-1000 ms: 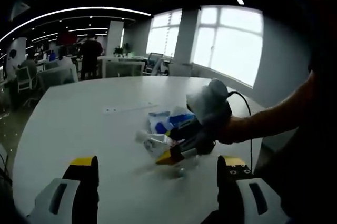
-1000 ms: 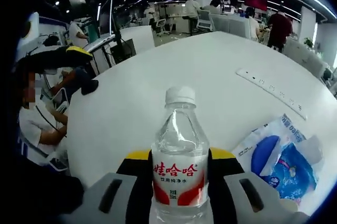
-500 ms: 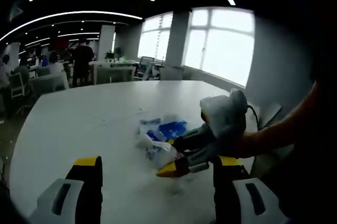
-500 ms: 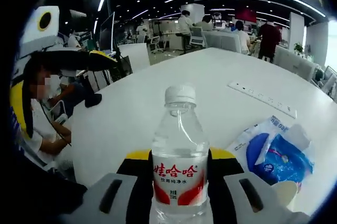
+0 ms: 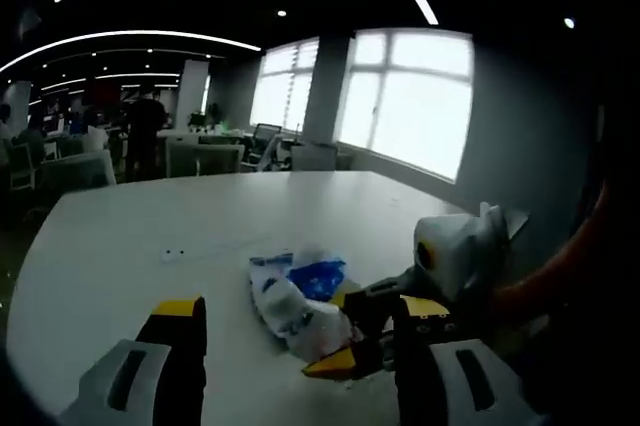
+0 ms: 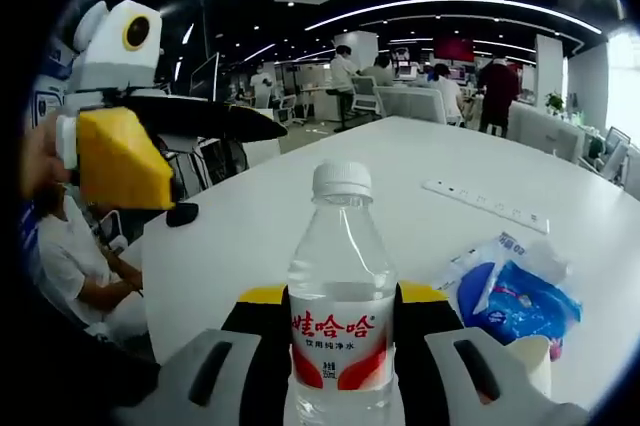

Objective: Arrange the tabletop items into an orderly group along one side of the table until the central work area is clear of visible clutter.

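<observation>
Gripping the water bottle (image 6: pixel 342 296) between both jaws, our right tongs (image 6: pixel 340 346) held it upright, clamped at the red-and-white label, with the white cap at the top of the bottle. In the right gripper view, the bottle stood above the near edge of the white bench (image 6: pixel 300 206). To its right on the bench we saw blue-and-white plastic packets (image 6: pixel 515 291) lying in a loose heap, with a pale cup-like object (image 6: pixel 530 356) just beside them; we could not tell what that object was. A white power strip (image 6: pixel 485 204) lay farther back on the bench. Our left tongs (image 6: pixel 120 151) appeared at the left of that view, yellow-tipped, raised clear of the bench.

Our left tongs (image 5: pixel 295 356) were apart, with nothing between the jaws. In the left gripper view, the same packets (image 5: pixel 295 296) lay on the bench (image 5: pixel 130 236) just ahead of the jaws. The right tongs (image 5: pixel 385 331) entered from the right, low beside the packets, with a hand (image 5: pixel 545 286) behind them. Beyond the bench we noted bright windows (image 5: pixel 410 96), office desks and people standing in the background.
</observation>
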A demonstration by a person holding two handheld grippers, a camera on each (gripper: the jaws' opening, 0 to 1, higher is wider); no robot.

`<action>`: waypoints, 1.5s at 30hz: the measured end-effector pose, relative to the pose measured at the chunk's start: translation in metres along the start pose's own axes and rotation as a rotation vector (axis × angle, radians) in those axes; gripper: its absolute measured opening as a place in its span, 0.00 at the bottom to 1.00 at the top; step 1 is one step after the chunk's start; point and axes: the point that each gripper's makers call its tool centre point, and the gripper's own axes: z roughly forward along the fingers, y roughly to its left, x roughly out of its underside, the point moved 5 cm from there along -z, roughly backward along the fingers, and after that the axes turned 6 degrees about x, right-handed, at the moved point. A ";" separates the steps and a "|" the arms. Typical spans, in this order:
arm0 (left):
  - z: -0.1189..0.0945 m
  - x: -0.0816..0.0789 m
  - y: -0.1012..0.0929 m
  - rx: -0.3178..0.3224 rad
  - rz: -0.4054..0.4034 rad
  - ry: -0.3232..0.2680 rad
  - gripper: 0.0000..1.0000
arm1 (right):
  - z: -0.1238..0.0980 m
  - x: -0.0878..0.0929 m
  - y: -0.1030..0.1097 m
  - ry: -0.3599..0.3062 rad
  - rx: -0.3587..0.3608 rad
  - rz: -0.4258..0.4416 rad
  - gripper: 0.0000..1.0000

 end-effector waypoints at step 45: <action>0.023 -0.033 0.001 0.109 -0.208 -0.200 0.26 | -0.025 -0.040 0.006 -0.208 -0.015 0.069 0.33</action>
